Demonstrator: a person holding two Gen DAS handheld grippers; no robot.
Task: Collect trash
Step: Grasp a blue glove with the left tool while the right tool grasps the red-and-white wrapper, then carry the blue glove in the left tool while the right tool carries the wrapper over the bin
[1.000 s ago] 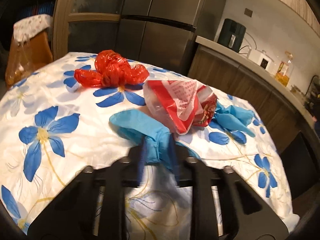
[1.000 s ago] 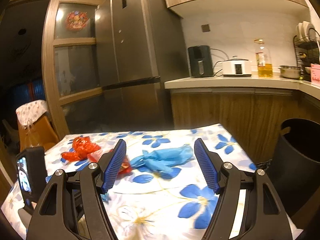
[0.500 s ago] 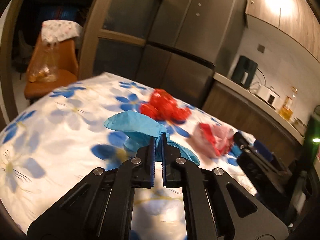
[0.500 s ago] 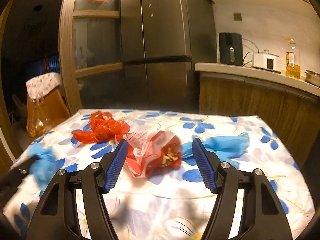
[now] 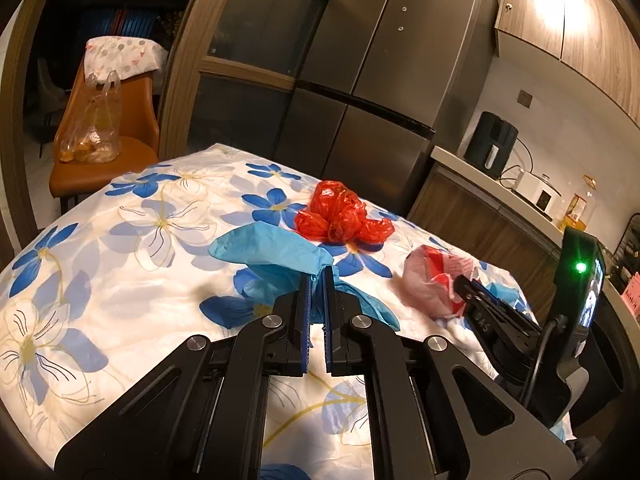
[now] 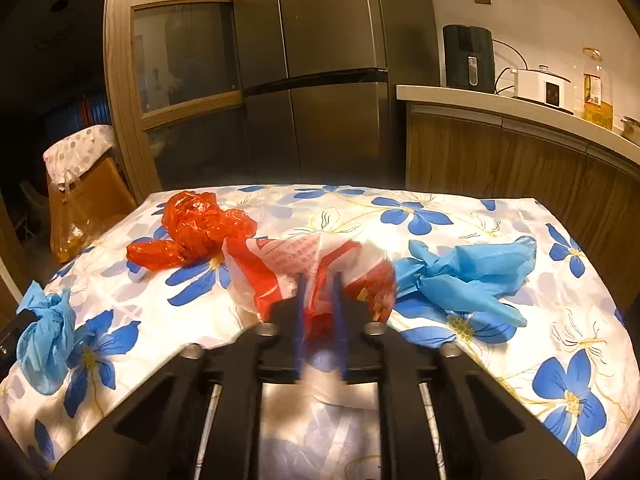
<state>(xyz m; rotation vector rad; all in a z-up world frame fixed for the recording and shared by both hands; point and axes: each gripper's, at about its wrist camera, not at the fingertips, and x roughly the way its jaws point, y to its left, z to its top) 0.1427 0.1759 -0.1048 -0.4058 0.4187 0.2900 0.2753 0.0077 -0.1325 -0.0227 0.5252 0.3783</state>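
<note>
Crumpled blue glove, crinkly red-white bag, floral tablecloth

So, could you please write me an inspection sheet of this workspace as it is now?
Surface: table under a white tablecloth with blue flowers.
Job's things: blue glove pinched in the left gripper; red-and-white wrapper bag between the pads of the right gripper; crumpled red bag and a second blue glove lying free.
Clutter: nothing seen besides the trash.
Grippers: left shut on the glove; right has just been closing, pads now pressing the wrapper bag.
Cables: a black cable on the right gripper's body; cords behind the counter appliances.
Surroundings: fridge, counter, orange chair with a plastic bag.
</note>
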